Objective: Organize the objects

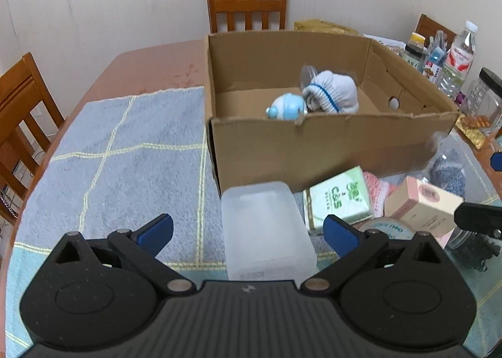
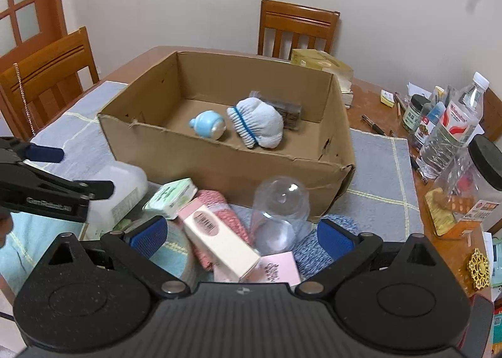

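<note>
On the table point(image 1: 150, 59), before the cardboard box point(image 1: 313, 144), my left claw point(image 1: 248, 232) stands released over the translucent container point(image 1: 266, 226), long axis running away from me. My right claw point(image 2: 241, 235), also released, straddles the pink carton point(image 2: 219, 241). The container's near end is hidden, possibly beneath my claw.

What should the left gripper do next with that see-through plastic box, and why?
Probably ease forward and shut on the translucent plastic box. The left gripper has its jaws open on either side of the box, not yet touching it. The cardboard box just behind already holds a glove and a blue toy, so it likely goes there.
</note>
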Demonstrator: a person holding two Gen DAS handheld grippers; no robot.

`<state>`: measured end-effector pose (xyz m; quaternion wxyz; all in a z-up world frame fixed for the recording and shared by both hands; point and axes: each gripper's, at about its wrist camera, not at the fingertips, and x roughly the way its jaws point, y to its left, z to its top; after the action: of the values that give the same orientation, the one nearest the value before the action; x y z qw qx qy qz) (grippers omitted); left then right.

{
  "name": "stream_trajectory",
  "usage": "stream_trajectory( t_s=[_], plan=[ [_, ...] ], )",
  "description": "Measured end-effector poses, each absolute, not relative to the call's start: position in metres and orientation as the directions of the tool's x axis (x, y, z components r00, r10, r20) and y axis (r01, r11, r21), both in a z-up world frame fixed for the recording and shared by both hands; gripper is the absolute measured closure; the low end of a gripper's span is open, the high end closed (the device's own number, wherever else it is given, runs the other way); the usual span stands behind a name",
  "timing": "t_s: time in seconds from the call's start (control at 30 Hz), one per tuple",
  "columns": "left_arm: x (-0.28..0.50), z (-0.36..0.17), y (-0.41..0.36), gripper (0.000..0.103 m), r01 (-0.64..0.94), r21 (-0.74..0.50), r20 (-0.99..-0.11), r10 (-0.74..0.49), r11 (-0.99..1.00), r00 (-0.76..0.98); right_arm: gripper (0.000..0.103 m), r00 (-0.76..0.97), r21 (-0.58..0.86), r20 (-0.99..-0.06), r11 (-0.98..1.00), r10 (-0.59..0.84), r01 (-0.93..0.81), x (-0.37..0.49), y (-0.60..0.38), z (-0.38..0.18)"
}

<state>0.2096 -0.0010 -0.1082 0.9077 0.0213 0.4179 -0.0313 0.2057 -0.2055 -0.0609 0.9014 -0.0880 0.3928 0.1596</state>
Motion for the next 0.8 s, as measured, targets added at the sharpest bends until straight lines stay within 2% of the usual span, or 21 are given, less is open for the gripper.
stream_trajectory(
  t_s=[0.37,0.8],
  plan=[
    [0.211,-0.129,-0.003,0.002,0.067,0.036,-0.786,-0.013,0.997,0.618,0.0,0.606,-0.021,-0.763,0.927,0.227,-0.375,0.197,-0.202,-0.071],
    [0.204,-0.131,0.025,0.001,0.052,0.054,-0.796,0.012,0.997,0.606,0.0,0.556,0.003,-0.785,0.899,0.273,-0.438,0.195,-0.184,-0.079]
  ],
)
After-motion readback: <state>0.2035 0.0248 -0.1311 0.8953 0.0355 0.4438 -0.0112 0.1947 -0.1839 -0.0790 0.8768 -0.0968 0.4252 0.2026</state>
